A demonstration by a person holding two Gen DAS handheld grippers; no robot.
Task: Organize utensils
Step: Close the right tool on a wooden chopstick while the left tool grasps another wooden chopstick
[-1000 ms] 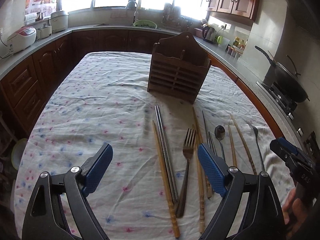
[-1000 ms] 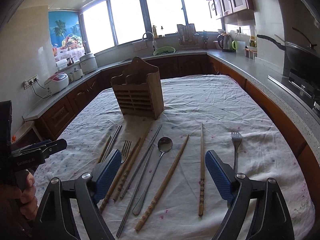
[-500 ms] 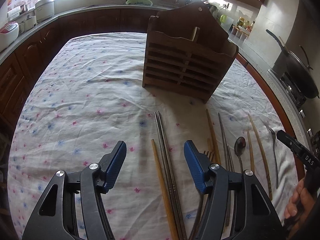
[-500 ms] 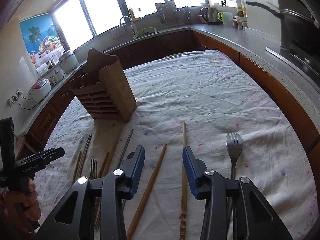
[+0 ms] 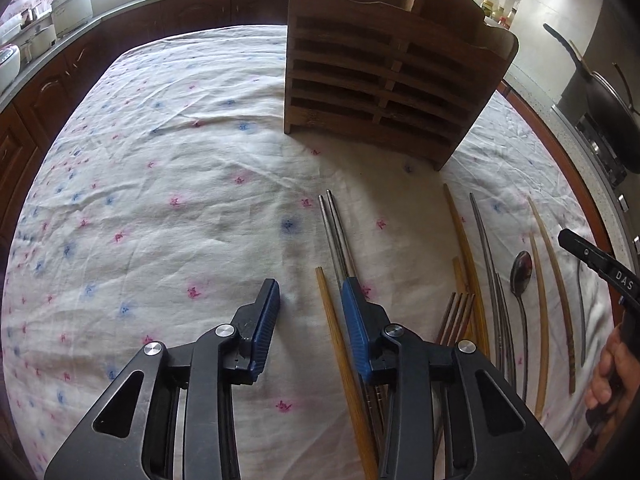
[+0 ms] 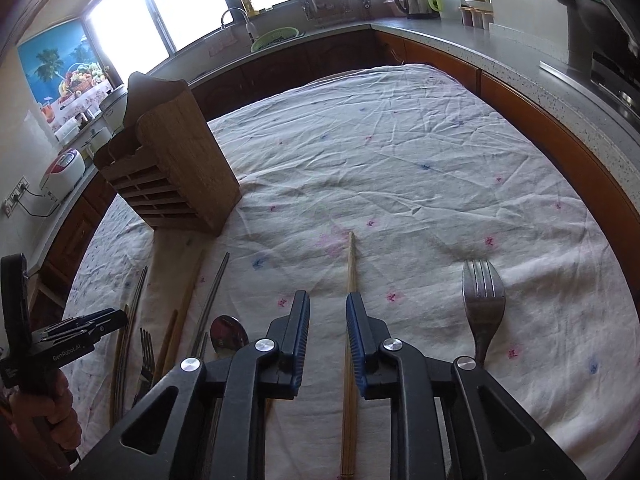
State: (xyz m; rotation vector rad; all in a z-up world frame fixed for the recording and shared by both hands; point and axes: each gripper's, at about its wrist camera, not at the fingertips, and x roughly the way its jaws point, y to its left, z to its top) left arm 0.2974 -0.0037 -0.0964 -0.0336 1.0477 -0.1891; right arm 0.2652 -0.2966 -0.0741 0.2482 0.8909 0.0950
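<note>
A wooden utensil holder [image 5: 392, 80] stands on the cloth-covered table [image 5: 160, 160]; it also shows in the right wrist view [image 6: 176, 172]. Several utensils lie in a row before it. My left gripper [image 5: 310, 292] is partly open, low over the cloth, with a wooden chopstick [image 5: 340, 352] lying between its fingers. Metal chopsticks [image 5: 336, 232] lie just beyond its right finger. My right gripper [image 6: 328, 308] is narrowly open, astride another wooden chopstick [image 6: 350, 272]. A metal fork [image 6: 482, 304] lies to its right, a spoon [image 6: 228, 330] to its left.
Further wooden and metal chopsticks, a fork [image 5: 456, 316] and a spoon [image 5: 522, 272] lie right of my left gripper. Kitchen counters ring the table, with a wok [image 5: 612, 112] on the stove at right and rice cookers [image 6: 64, 168] at left.
Both grippers moved forward and down toward the table and narrowed their jaws. Each now straddles a wooden chopstick.
</note>
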